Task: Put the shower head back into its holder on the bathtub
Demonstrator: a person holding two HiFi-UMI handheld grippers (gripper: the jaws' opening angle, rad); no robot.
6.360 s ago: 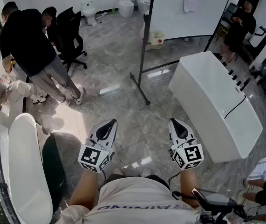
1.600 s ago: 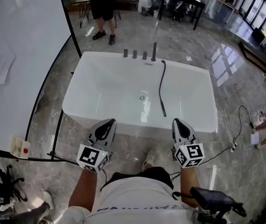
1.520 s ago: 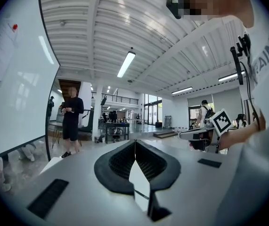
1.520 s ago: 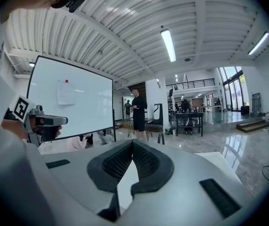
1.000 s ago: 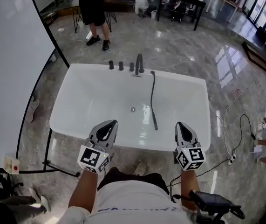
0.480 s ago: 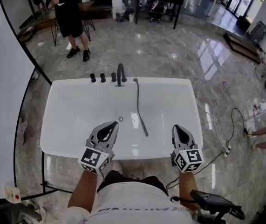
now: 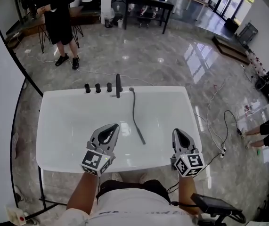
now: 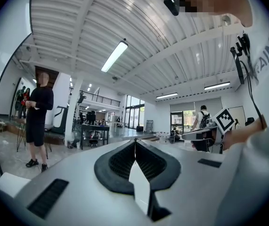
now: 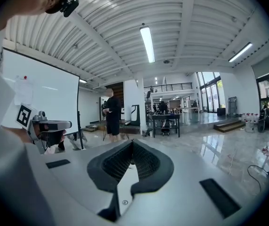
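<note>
A white bathtub point(image 7: 68, 154) stands right in front of me in the head view. A dark shower head point(image 7: 140, 136) lies inside it on the tub floor, and its hose point(image 7: 134, 108) runs up to the far rim. A dark spout point(image 7: 118, 85) and round knobs point(image 7: 98, 88) sit on that far rim. My left gripper point(image 7: 110, 126) hovers over the tub's near left part, jaws shut and empty. My right gripper point(image 7: 178, 132) hovers over the near right part, also shut and empty. Both gripper views look level across the room, with the left gripper point(image 8: 135, 142) and the right gripper point(image 9: 131, 145) closed, and neither shows the tub.
A person in black point(image 7: 56, 13) stands beyond the tub at the far left. A white board on a black frame point(image 7: 2, 107) lines the left side. A black table point(image 7: 149, 6) stands far back. Cables point(image 7: 214, 126) lie on the glossy stone floor to the right.
I have stepped closer to the bathtub: it has slid nearer and lower in the head view, and both grippers now hang over its near part. Both stay shut.
</note>
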